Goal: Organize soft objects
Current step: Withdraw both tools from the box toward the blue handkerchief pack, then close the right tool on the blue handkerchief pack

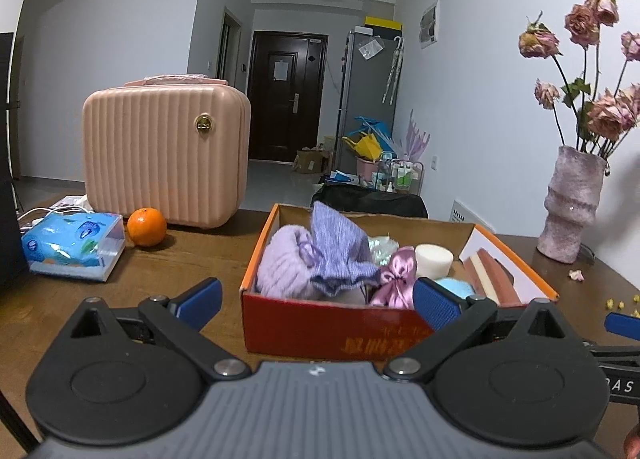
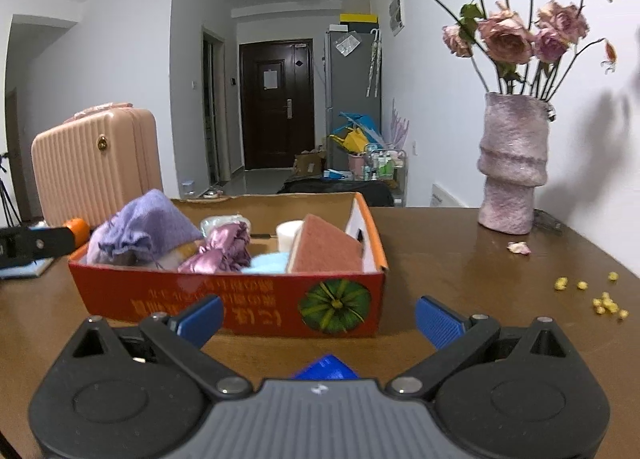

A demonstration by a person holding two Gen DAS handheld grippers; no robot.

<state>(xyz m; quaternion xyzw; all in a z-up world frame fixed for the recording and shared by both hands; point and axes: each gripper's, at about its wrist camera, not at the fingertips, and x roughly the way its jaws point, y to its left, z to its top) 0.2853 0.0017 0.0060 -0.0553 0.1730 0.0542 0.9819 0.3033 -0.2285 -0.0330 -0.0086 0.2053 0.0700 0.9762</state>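
Both grippers, left (image 1: 318, 301) and right (image 2: 319, 317), fingers spread, empty, facing orange cardboard box (image 2: 224, 299) of soft items; sorting looks near-finished; next, check worktop.

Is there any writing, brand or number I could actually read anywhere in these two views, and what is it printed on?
"B A S": white letters on the black body of the right hand-held gripper, cut off at the frame edge.
Orange characters on the red front of the cardboard box: upside down and blurred, not readable.
Print on the blue tissue pack: too small to read.
Notice on the dark door: too small to read.
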